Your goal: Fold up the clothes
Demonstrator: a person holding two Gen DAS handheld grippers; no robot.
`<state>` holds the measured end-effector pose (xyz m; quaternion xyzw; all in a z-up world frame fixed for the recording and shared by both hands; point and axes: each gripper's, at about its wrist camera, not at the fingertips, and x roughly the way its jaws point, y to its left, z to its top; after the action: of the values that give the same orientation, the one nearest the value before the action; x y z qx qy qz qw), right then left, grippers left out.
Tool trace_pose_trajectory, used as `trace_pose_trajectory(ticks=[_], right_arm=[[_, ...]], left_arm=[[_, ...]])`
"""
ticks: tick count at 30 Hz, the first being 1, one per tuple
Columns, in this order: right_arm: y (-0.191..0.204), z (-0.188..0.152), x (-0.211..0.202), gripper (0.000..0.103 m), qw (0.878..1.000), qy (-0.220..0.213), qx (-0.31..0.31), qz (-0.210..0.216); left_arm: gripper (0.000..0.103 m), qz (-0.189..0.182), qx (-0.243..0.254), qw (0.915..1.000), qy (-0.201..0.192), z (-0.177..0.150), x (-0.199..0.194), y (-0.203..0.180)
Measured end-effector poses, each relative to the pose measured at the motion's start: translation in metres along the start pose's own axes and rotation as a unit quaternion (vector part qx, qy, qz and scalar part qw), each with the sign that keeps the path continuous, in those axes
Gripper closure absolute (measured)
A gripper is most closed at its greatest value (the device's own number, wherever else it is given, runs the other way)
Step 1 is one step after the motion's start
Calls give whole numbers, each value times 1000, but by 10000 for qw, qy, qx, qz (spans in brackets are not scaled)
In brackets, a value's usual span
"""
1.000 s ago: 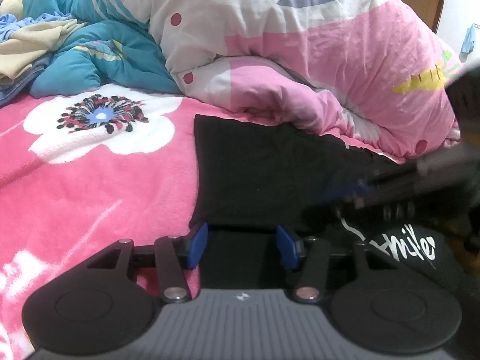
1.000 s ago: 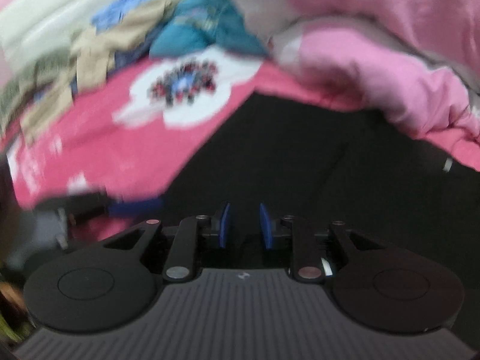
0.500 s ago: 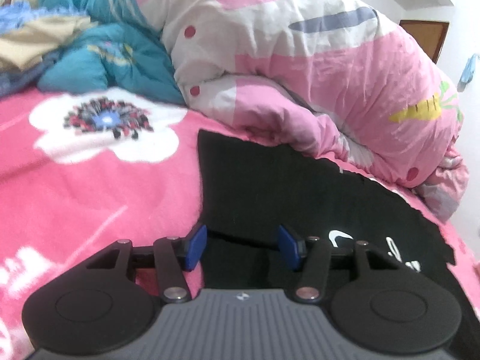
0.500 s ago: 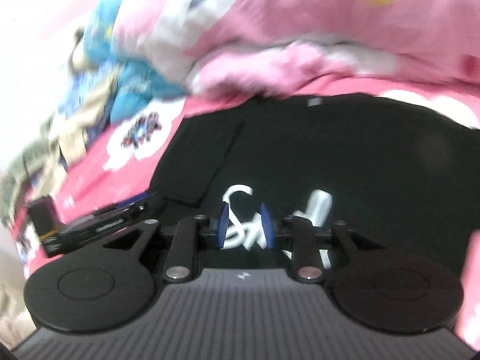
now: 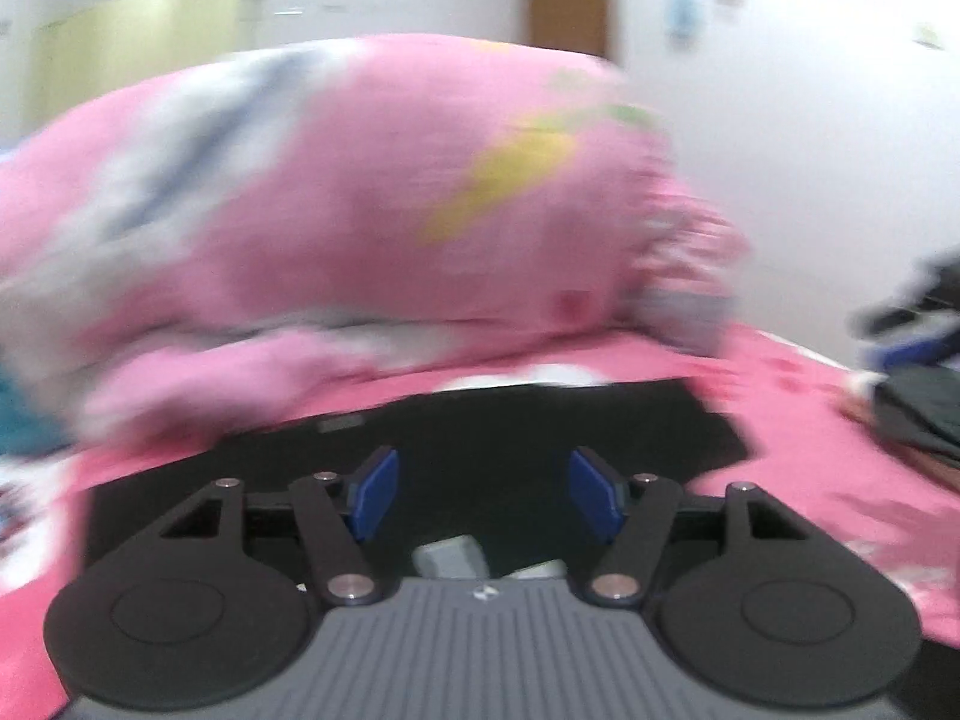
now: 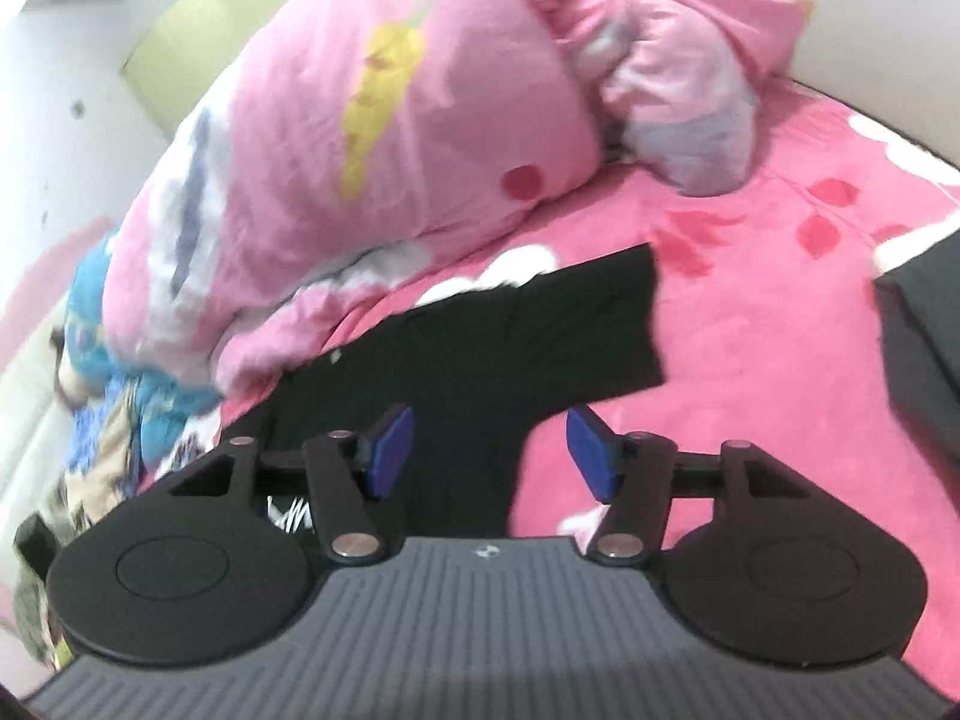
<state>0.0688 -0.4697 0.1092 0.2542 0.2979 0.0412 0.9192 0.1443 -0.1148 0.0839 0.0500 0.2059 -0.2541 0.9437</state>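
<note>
- Left tongs (image 5: 483, 495): blue pads (image 5: 373, 492) spread wide apart, nothing between them. They hover over the black shirt (image 5: 480, 432).
- Left view is heavily motion-blurred; fine detail is lost.
- Shirt in the left view: lies flat on the pink bed (image 5: 810, 420), filling the near middle, its far edge running under the foot of the quilt (image 5: 360, 210). A pale grey-white patch (image 5: 450, 558) shows on it just ahead of the tool body; too blurred to read.
- Quilt: big pink and white heap with a yellow mark, piled across the far side of the bed.
- Far right in the left view: a dark pile (image 5: 918, 372) at the bed's edge, blurred, cannot tell what it is.
- Behind: white wall, a brown door (image 5: 570, 6), a pale yellow-green cupboard (image 5: 138, 42) far left.
- Right tongs (image 6: 491, 453): pads (image 6: 591, 453) wide apart, empty. The left pad sits over black cloth, the right pad over pink bed cover.
- Shirt (image 6: 480, 360) in the right view: spread flat on the bed (image 6: 780, 330), one sleeve (image 6: 600, 324) pointing right and far. White print (image 6: 288, 513) peeks out near the left linkage.
- Quilt (image 6: 390, 120) lies just beyond the shirt, touching its far left edge.
- A blue patterned blanket (image 6: 120, 372) and mixed fabrics sit at left.
- A dark grey slab (image 6: 924, 324) lies at the right edge, apart from the shirt.
</note>
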Motion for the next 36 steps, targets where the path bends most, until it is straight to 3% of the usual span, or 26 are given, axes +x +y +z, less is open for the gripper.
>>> trace_pose_trajectory(ticks=[4,11,18,23,26,36], right_arm=[[-25,33,25,46,10000,-46,7,-32],[-53,81,104,47,9986,136,-396,-319],[-84,100,179,51,9969,415,-493,-452],[-94,109,212,56,9965,532,-439,-466],[-95,111,226,67,9958,628,-495,-435],[-100,104,251,85,9924,742,-622,-757]], left_arm=[[38,-605,644,9960,-102,16,56,-81],[39,-774,1400,9870,140,1,121,-148],[60,-927,2142,9716,386,-15,186,-213],[78,-821,2418,9646,652,-26,199,-225],[83,-726,2389,9650,804,-26,203,-225],[102,-567,2081,9694,1176,-20,218,-227]])
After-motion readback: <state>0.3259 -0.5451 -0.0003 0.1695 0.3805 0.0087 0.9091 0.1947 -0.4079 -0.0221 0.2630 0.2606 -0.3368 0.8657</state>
